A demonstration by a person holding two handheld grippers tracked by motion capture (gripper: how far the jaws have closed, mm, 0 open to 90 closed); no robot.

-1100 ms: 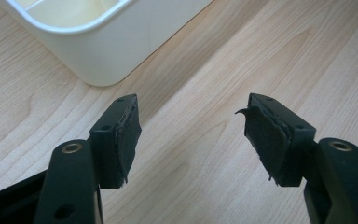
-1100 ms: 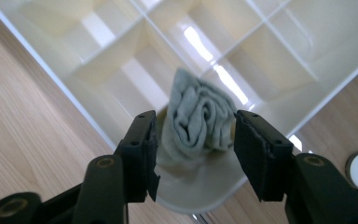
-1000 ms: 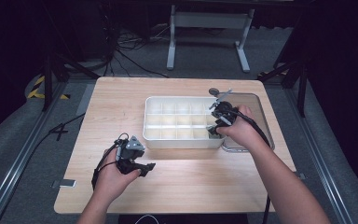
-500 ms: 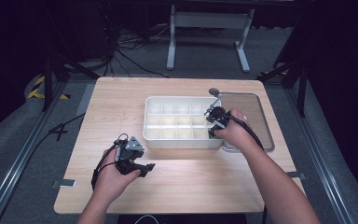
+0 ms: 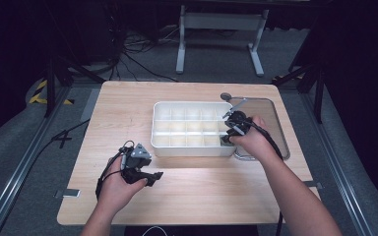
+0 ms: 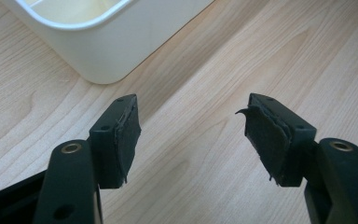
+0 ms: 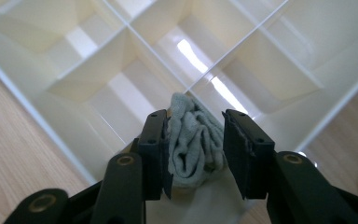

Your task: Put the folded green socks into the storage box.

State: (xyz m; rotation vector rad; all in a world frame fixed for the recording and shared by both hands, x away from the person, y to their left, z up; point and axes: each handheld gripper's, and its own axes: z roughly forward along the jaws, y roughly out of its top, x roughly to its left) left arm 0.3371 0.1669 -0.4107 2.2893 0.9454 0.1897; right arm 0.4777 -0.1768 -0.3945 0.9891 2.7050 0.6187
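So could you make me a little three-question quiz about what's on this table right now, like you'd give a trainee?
1. True or false: the left gripper holds a grey cloth.
2. What sits between the right gripper's fingers? A) a grey sock B) a spoon C) a bottle
3. Fill in: the sock hangs over a corner compartment of the white ___.

Key:
1. False: its fingers stand apart over the bare wooden table, nothing between them.
2. A: a bunched grey sock; the right gripper's fingers have just been opening, with the sock between them.
3. Divided tray, on the side nearest the clear lid.
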